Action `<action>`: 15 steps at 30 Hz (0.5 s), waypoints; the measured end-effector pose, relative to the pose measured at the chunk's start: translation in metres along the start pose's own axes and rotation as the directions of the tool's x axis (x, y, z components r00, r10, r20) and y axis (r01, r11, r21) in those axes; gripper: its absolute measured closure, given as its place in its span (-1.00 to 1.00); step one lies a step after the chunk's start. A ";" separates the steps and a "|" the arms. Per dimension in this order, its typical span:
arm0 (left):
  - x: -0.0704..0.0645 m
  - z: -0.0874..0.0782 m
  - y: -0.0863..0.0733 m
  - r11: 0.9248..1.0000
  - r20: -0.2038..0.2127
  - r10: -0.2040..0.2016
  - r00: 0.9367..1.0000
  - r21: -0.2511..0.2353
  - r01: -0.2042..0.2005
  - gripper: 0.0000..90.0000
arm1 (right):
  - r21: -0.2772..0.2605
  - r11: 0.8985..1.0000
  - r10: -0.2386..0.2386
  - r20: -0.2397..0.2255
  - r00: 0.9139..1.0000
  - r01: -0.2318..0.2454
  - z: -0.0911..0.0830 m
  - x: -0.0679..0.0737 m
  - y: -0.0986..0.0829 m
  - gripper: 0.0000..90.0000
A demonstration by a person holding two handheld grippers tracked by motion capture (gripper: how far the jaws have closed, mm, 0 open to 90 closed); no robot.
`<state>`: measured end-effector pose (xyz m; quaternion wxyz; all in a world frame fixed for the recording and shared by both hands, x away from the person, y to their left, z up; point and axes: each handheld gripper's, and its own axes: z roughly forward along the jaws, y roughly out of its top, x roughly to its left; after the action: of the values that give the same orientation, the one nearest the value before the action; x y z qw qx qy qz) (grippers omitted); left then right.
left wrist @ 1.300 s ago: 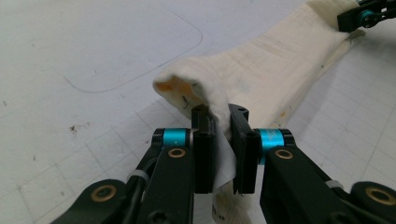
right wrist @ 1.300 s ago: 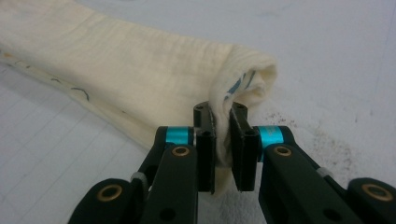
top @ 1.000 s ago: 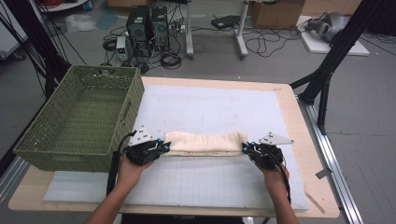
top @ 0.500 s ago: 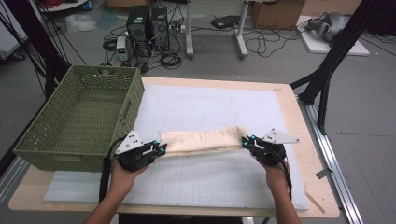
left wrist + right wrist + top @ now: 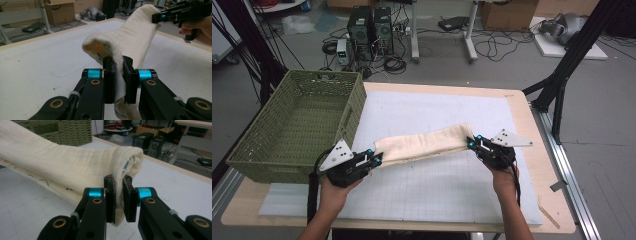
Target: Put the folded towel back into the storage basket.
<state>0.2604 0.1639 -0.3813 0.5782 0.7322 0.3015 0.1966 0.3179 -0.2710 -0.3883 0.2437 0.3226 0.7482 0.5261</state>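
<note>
Folded cloth [image 5: 419, 145] gripper-held, high view adds basket [image 5: 297, 125]

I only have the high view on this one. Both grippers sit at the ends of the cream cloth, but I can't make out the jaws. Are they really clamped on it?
Observer: Yes. In the left gripper view the left gripper has its jaws closed on a thin fold of the cloth, with a bit of fabric hanging below them.
Operator: And the right one?
Observer: Same. In the right gripper view the right gripper pinches the rolled end of the cloth between its jaws.
Operator: Is the cloth plain? It looks blank from above.
Observer: Not quite. The left gripper view shows an orange patch inside the fold, and the right gripper view shows a blue mark at the rolled end.
</note>
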 end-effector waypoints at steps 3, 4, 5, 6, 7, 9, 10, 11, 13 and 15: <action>-0.001 -0.008 0.003 1.000 -0.010 0.000 1.000 -0.016 0.000 0.82 | -0.007 1.000 -0.020 -0.004 1.000 0.020 0.006 0.001 0.006 0.84; -0.001 -0.011 0.004 1.000 -0.013 0.000 1.000 -0.020 0.000 0.82 | -0.003 1.000 -0.017 -0.010 1.000 0.017 0.008 0.003 0.008 0.84; -0.002 -0.013 0.005 1.000 -0.016 0.004 1.000 -0.024 -0.005 0.82 | -0.007 1.000 -0.028 -0.011 1.000 0.028 0.010 0.003 0.010 0.84; -0.002 -0.016 0.006 1.000 -0.020 0.004 1.000 -0.030 -0.005 0.82 | -0.009 1.000 -0.026 -0.013 1.000 0.026 0.012 0.004 0.013 0.84; -0.002 -0.019 0.007 0.999 -0.022 0.003 1.000 -0.036 -0.003 0.82 | -0.011 1.000 -0.022 -0.017 1.000 0.022 0.014 0.004 0.015 0.84; -0.002 -0.025 0.010 0.999 -0.033 0.007 0.999 -0.047 -0.008 0.82 | -0.026 0.999 -0.026 -0.022 0.999 0.025 0.019 0.004 0.022 0.84; -0.002 -0.028 0.011 0.999 -0.037 0.008 0.999 -0.052 -0.010 0.82 | -0.028 0.999 -0.026 -0.024 0.999 0.026 0.022 0.005 0.025 0.84; -0.002 -0.031 0.012 0.998 -0.044 0.008 0.999 -0.059 -0.010 0.82 | -0.030 0.999 -0.028 -0.027 0.999 0.027 0.025 0.006 0.029 0.84; -0.001 -0.037 0.014 0.998 -0.058 0.006 0.998 -0.070 -0.010 0.82 | -0.039 0.998 -0.042 -0.031 0.999 0.040 0.031 0.008 0.037 0.84; 0.000 -0.043 0.015 0.997 -0.069 0.001 0.998 -0.080 -0.007 0.82 | -0.042 0.998 -0.048 -0.042 0.998 0.047 0.037 0.010 0.044 0.84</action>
<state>0.2359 0.1926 -0.3560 0.5958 0.7019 0.3118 0.2349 0.3478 -0.2297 -0.3588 0.2467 0.2883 0.7496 0.5424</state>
